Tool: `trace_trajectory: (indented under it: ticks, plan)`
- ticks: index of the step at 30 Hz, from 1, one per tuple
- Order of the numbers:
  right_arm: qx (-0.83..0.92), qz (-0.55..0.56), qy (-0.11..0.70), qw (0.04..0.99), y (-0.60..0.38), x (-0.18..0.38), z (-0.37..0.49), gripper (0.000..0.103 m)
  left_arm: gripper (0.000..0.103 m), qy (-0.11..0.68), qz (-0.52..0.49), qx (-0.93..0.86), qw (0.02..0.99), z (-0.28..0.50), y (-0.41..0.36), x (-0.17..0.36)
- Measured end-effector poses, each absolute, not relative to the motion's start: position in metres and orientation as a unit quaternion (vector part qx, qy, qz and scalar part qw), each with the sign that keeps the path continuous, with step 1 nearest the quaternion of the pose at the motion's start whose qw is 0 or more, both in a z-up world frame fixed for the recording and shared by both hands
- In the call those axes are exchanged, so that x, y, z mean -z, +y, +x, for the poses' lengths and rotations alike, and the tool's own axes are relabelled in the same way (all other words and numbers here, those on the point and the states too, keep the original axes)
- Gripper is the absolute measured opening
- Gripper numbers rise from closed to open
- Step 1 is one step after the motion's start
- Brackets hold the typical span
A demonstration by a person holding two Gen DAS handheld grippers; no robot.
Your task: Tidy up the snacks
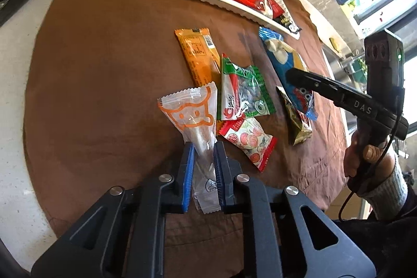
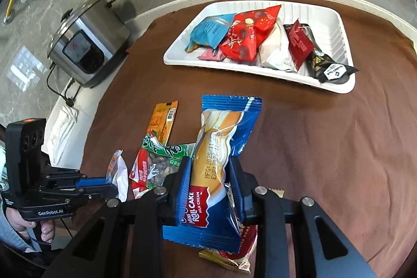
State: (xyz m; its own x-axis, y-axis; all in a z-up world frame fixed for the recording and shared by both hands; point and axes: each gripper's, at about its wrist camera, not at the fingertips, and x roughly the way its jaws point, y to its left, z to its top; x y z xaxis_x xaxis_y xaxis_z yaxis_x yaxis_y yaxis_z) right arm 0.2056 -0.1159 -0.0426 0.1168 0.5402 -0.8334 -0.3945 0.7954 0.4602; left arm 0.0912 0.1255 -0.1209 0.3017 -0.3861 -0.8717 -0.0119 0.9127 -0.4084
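My left gripper [image 1: 204, 155] is shut on the clear packet with an orange cartoon face [image 1: 190, 111], pinched at its lower end between the blue pads. My right gripper [image 2: 209, 171] is shut on the blue roll cake packet [image 2: 221, 147] around its middle, lifting it off the cloth. The white tray [image 2: 336, 25] at the back holds a light blue packet [image 2: 211, 30], a red bag [image 2: 250, 33], a white pack, a dark red packet and a black one. Loose on the cloth lie an orange bar [image 1: 198, 56], a green and red packet [image 1: 245, 93] and a strawberry candy packet [image 1: 250, 142].
A brown cloth [image 2: 325, 147] covers the round table. A steel rice cooker [image 2: 86, 43] stands on the floor to the left beyond the table's edge. An olive-gold packet [image 1: 297, 121] lies near the right gripper. A person's hand [image 1: 365, 160] grips the right handle.
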Motion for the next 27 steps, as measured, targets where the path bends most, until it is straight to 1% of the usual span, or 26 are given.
trace_trajectory:
  ticks: [12, 17, 23, 25, 27]
  plan:
    - [-0.312, 0.085, 0.577, 0.750, -0.126, 0.030, 0.211, 0.032, 0.014, 0.563, -0.173, 0.115, 0.800, 0.101, 0.140, 0.103]
    - [-0.310, 0.078, 0.574, 0.754, -0.126, 0.027, 0.212, 0.032, 0.014, 0.581, -0.154, 0.107, 0.792, 0.103, 0.139, 0.109]
    - [-0.312, 0.068, 0.575, 0.753, -0.120, 0.029, 0.209, 0.032, 0.015, 0.594, -0.166, 0.104, 0.780, 0.104, 0.136, 0.119]
    - [-0.313, 0.068, 0.576, 0.752, -0.118, 0.029, 0.209, 0.032, 0.018, 0.597, -0.167, 0.099, 0.778, 0.105, 0.137, 0.120]
    - [-0.314, 0.065, 0.574, 0.753, -0.116, 0.029, 0.208, 0.032, 0.026, 0.600, -0.160, 0.093, 0.778, 0.106, 0.136, 0.120]
